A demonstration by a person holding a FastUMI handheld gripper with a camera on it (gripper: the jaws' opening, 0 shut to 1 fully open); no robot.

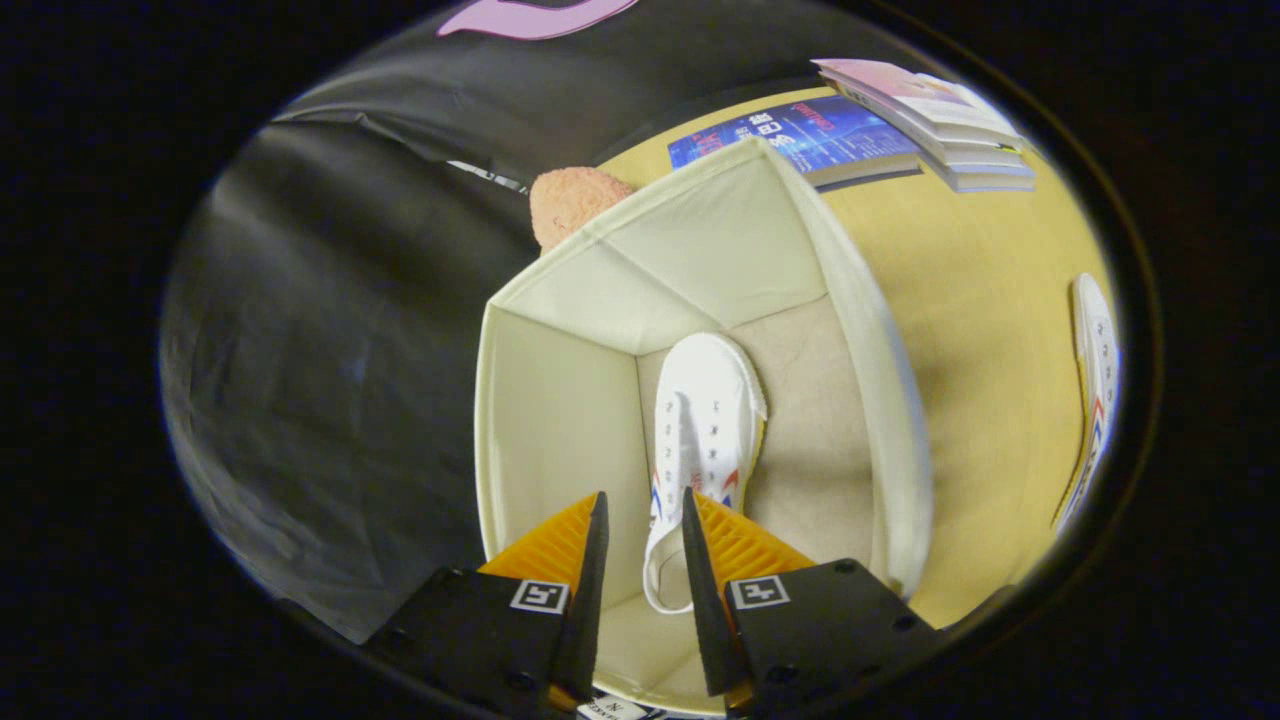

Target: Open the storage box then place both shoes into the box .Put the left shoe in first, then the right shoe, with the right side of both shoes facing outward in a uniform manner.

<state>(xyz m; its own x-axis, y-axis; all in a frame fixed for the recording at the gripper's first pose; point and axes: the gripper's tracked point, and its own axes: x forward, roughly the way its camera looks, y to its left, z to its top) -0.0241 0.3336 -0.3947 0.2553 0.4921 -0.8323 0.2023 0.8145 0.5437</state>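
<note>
Inside the box (560, 420), a white shoe (705, 420) is lying on the beige floor, toe pointing away from the jaws and heel toward them. The box is standing open, its pale cloth walls rising around the shoe. A second shoe (1095, 400) is lying out on the surface (990, 330), well apart from the box, on the far side of its right wall.

That surface is showing as yellowish wood. Beyond the box a blue book (800, 135) is resting flat, and beside it a stack of books (940, 120) is sitting. A fuzzy orange thing (570, 200) is peeking up behind the box's far left corner. Black cloth is hanging as the booth's wall to the left and behind.

The gripper (642, 510) is hovering over the box's near edge, jaws narrowly parted, with the shoe's heel showing in the gap between them. Whether the fingers are pressing on the heel, I cannot tell.
</note>
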